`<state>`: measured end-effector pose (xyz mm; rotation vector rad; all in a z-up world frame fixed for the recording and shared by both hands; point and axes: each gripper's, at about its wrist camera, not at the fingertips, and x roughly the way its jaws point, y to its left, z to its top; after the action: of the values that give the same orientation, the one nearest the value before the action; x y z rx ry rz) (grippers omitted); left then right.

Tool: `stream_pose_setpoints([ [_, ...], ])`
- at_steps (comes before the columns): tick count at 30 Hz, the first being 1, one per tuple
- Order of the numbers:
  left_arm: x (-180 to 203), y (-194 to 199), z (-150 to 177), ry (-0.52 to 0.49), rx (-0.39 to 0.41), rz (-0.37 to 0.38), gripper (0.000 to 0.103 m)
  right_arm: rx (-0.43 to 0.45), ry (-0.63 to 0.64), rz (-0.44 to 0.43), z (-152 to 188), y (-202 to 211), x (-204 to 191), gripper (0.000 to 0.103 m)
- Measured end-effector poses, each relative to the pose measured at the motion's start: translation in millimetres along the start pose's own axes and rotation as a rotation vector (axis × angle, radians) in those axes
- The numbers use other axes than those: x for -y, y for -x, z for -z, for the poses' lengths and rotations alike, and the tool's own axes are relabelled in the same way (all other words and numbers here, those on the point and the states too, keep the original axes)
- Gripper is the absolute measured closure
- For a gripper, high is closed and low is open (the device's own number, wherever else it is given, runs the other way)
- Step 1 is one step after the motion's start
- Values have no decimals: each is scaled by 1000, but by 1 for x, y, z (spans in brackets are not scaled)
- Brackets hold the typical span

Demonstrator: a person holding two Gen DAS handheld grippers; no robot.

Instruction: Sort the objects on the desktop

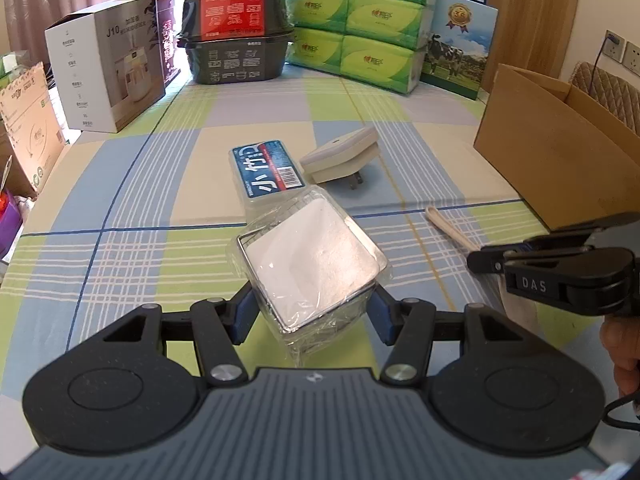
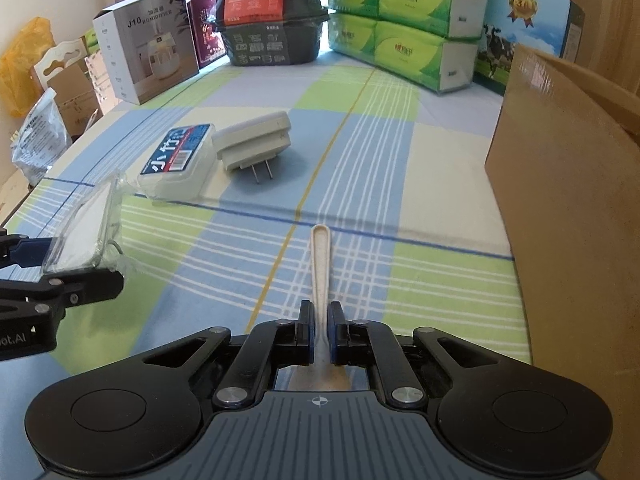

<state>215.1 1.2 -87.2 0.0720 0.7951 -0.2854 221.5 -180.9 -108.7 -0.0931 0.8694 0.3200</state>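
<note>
Checked tablecloth (image 2: 360, 168) before stacked boxes (image 1: 360, 20) — left fingers (image 1: 244, 308) round wrapped packet (image 1: 316, 256), right fingers (image 2: 306, 332) round spoon (image 2: 320, 264)

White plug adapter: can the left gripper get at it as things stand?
Probably not yet. The left gripper is shut on the plastic-wrapped packet, so its jaws are occupied. The white plug adapter lies uncovered on the tablecloth beyond the blue-labelled box; the path itself looks free.

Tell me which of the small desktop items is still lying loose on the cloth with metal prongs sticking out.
The white plug adapter, beside the blue-labelled plastic case. It alone has two metal prongs; the wrapped packet and the spoon are each gripped.
</note>
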Motion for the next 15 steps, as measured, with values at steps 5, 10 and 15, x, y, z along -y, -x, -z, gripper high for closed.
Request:
stream_pose_setpoints([
  [5, 3, 2, 0, -8, 0, 5, 51, 50, -20, -3, -3, 13, -2, 100],
  [10, 9, 11, -1, -21, 16, 9, 51, 92, -43, -19, -1, 37, -4, 100],
  [15, 21, 22, 1, -57, 27, 18, 51, 116, -52, -19, 3, 64, -8, 100],
])
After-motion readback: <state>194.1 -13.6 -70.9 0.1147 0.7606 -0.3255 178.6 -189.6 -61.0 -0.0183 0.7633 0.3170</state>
